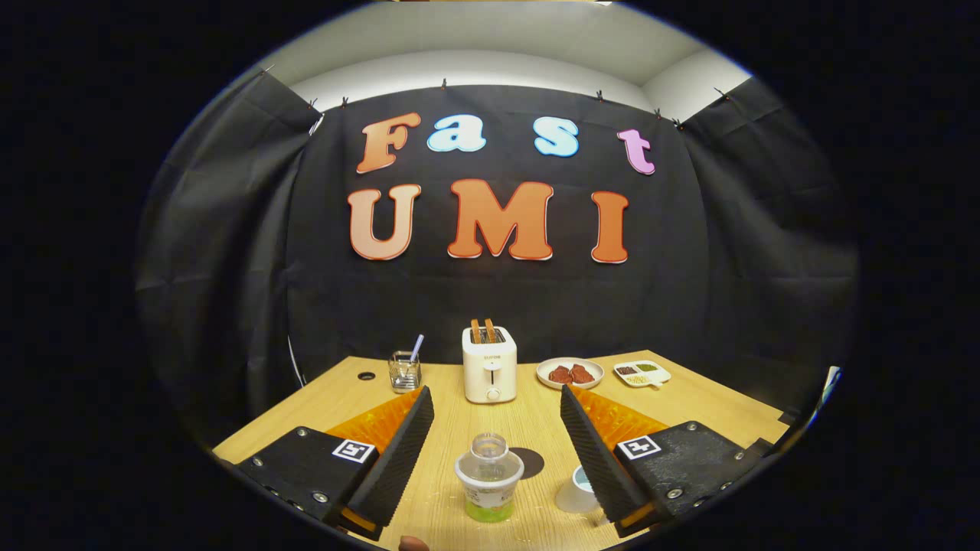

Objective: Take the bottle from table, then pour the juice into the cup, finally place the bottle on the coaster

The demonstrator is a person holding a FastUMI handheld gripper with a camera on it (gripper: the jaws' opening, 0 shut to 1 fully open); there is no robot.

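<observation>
A clear plastic bottle [488,476] with a green label stands upright on the wooden table [459,428], between my two fingers and near their bases. My gripper [497,399] is open wide; neither finger touches the bottle. Just behind the bottle, to its right, lies a dark round coaster [530,461]. A white cup [578,490] stands beside the right finger, partly hidden by it.
Beyond the fingers stands a white toaster [490,373] with two slices in it. Left of it is a glass [404,371] holding a straw. A plate of red food [570,373] and a divided dish [641,373] sit to the toaster's right.
</observation>
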